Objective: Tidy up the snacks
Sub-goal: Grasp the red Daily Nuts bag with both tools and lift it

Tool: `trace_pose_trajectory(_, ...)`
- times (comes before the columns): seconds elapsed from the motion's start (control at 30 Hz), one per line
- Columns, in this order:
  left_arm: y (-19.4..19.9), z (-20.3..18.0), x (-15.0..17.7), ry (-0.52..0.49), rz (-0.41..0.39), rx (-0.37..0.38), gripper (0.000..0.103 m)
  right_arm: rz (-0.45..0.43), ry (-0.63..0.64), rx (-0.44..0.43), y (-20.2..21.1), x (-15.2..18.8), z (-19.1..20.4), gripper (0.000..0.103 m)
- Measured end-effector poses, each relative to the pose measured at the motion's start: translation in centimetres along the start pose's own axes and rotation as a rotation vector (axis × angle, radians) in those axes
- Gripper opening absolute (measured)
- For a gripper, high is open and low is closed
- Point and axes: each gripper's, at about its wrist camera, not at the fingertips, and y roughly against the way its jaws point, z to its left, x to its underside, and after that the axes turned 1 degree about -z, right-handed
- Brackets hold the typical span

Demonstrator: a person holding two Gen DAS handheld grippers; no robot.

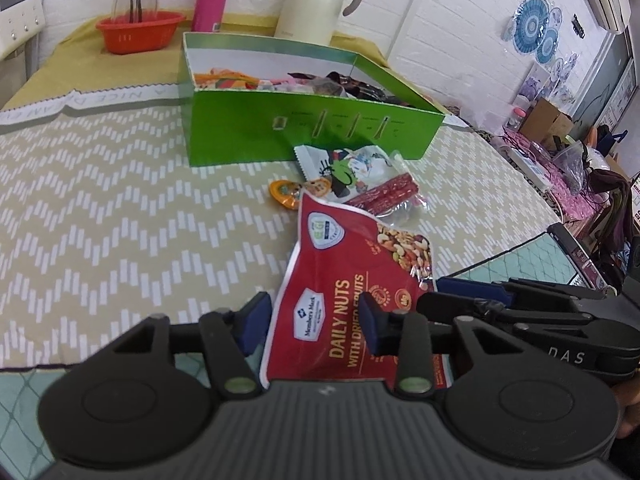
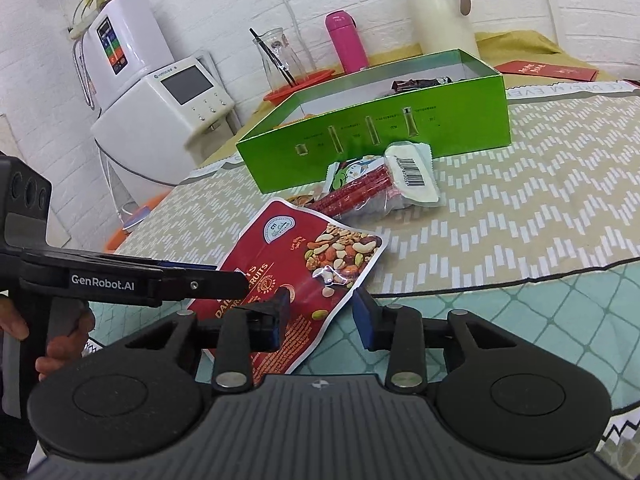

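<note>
Both handheld grippers work the same snack: the left gripper [image 1: 316, 320] has its blue pads narrowed around the near end of the red foil pouch of mixed nuts [image 1: 340, 276], seemingly pinching it, while the right gripper [image 2: 320, 314] straddles its corner; whether those pads bite, I cannot tell. Beyond stands the open green cardboard box [image 1: 304, 128], partly filled, probably the destination. Against its front wall lie a white wrapped snack [image 2: 412, 172], red sausage sticks [image 1: 384, 194] and a small orange jelly cup [image 1: 286, 195], apparently awaiting sorting.
</note>
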Motion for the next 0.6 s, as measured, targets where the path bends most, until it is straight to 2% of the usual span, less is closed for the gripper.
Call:
trace_pose_trajectory(0.13,-0.1,0.2,-0.1,0.016,-0.005,0.004,0.037,-0.017,-0.021,0.01,-0.7,-0.5,-0.3,0.066)
trace_pose_trajectory(0.2,-0.1,0.0,0.0,0.005,-0.007,0.001,0.037,-0.026,-0.019,0.002,-0.8,-0.5,-0.4,0.075)
trace_pose_trajectory(0.37,-0.2,-0.3,0.1,-0.013,-0.012,-0.003,0.036,-0.037,-0.008,-0.009,-1.5,-0.7,-0.2,0.086)
trace_pose_trajectory(0.43,-0.2,-0.3,0.3,-0.011,-0.02,-0.013,0.035,-0.038,0.02,-0.001,-1.8,-0.7,0.0,0.081)
trace_pose_trajectory(0.5,0.2,-0.7,0.5,-0.027,-0.035,-0.037,0.025,-0.039,0.028,0.026,-1.7,-0.7,0.0,0.053)
trace_pose_trajectory(0.57,0.6,-1.1,0.8,-0.052,-0.048,-0.056,0.02,-0.04,-0.008,0.014,-1.3,-0.7,-0.8,0.032)
trace_pose_trajectory(0.6,0.7,-1.3,1.0,-0.058,-0.049,-0.061,0.019,-0.04,-0.022,-0.002,-1.1,-0.7,-1.1,0.031)
